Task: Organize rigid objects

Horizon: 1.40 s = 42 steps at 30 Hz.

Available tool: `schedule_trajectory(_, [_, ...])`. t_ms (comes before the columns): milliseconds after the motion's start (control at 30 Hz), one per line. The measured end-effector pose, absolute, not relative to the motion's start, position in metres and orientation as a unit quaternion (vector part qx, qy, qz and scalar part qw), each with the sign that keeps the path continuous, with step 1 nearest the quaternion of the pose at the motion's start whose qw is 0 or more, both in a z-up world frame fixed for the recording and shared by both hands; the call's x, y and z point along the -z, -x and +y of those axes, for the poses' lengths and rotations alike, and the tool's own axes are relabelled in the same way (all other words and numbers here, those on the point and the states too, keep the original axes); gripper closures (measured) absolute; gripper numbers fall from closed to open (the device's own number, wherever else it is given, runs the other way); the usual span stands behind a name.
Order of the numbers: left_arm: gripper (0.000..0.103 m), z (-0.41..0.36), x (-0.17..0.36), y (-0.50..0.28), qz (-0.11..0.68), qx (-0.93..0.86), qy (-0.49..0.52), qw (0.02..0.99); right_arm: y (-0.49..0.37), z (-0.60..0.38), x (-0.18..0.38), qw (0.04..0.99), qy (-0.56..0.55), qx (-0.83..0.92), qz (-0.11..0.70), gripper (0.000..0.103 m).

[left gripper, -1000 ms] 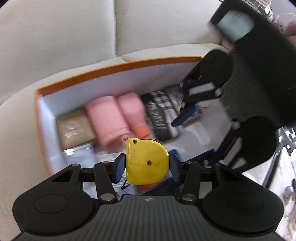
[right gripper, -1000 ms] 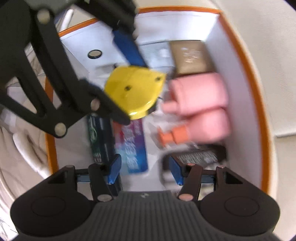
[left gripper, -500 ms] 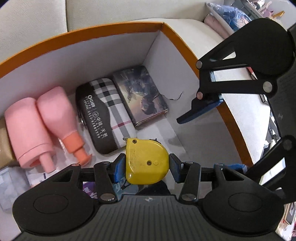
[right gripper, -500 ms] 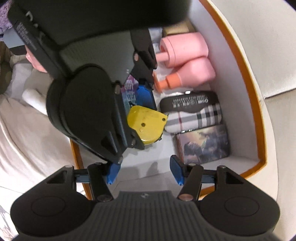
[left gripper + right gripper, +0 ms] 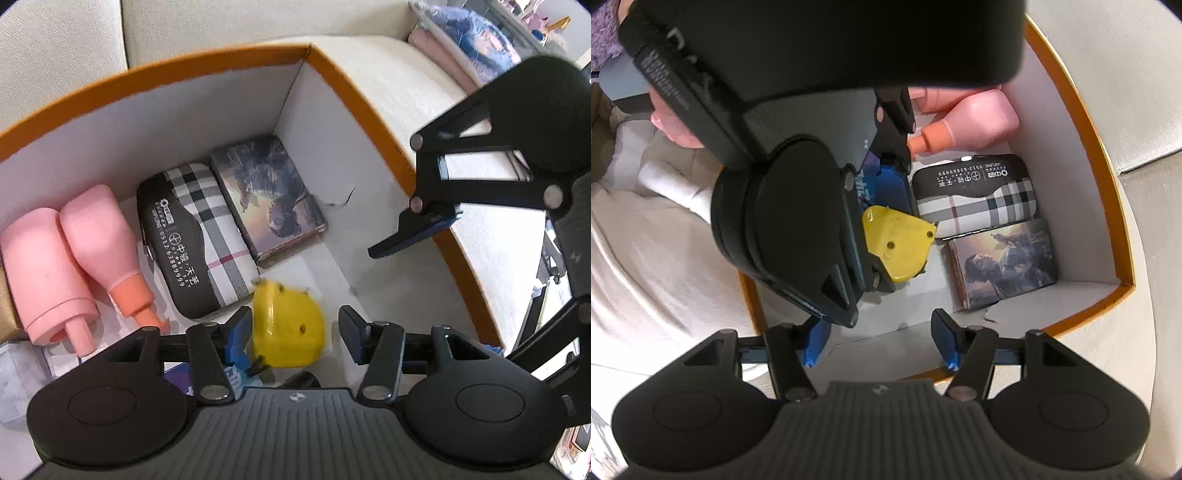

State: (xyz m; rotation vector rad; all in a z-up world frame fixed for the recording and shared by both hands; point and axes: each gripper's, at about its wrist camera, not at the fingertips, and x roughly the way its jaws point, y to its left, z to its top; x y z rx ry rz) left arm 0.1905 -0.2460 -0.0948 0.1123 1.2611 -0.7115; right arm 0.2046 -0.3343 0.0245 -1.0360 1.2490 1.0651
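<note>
The yellow tape measure [image 5: 288, 326] sits between the fingers of the left gripper [image 5: 291, 325], low inside the orange-rimmed box [image 5: 354, 92]; the fingers stand spread, the right pad [image 5: 351, 325] clearly apart from the yellow case, the left pad [image 5: 238, 328] just beside it, so I judge it let go or nearly so, though its blurred outline leaves it unclear whether it rests on the box floor. From the right wrist view the tape measure [image 5: 897, 247] lies just beside the short end of the plaid glasses case [image 5: 979, 199] and near the picture-printed box [image 5: 1001, 258], its flat face up; the right gripper [image 5: 879, 345] hangs over the near rim with fingers parted and nothing between them, farther from the tape measure than the left.

Open room: the bare white floor runs to the right of the tape measure toward the box wall [image 5: 369, 206]; to the left the pink bottles [image 5: 74, 251] and the glasses case [image 5: 195, 240] fill the floor, lying side by side with long axes running toward the back wall. The left gripper's way out is probably straight up and back; a sideways drift risks knocking the tape measure against the glasses case.
</note>
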Motion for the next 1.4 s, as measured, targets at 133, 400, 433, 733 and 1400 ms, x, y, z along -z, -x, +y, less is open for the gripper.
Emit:
schedule_trajectory(133, [0.037,-0.240,0.079,-0.184,0.562,0.328,-0.053,0.757,-0.199,-0.334,-0.030,0.568,0.446,-0.446,0.529,0.041])
schedule_trajectory(400, [0.037,-0.218,0.025,-0.164,0.509,0.321,-0.060,0.796,-0.183,-0.329,-0.047,0.584,0.462,-0.431,0.510,0.041])
schedule_trajectory(433, [0.037,-0.214,0.017,-0.159,0.498,0.320,-0.060,0.803,-0.180,-0.328,-0.053,0.588,0.462,-0.429,0.507,0.041])
schedule_trajectory(733, [0.037,-0.165,-0.044,-0.123,0.379,0.268,-0.050,0.884,-0.147,-0.314,-0.109,0.670,0.444,-0.386,0.452,0.041])
schedule_trajectory(1400, [0.029,-0.054,-0.089,-0.030,0.164,0.057,0.012,0.985,-0.047,-0.282,-0.152,0.961,0.051,-0.100,0.255,0.020])
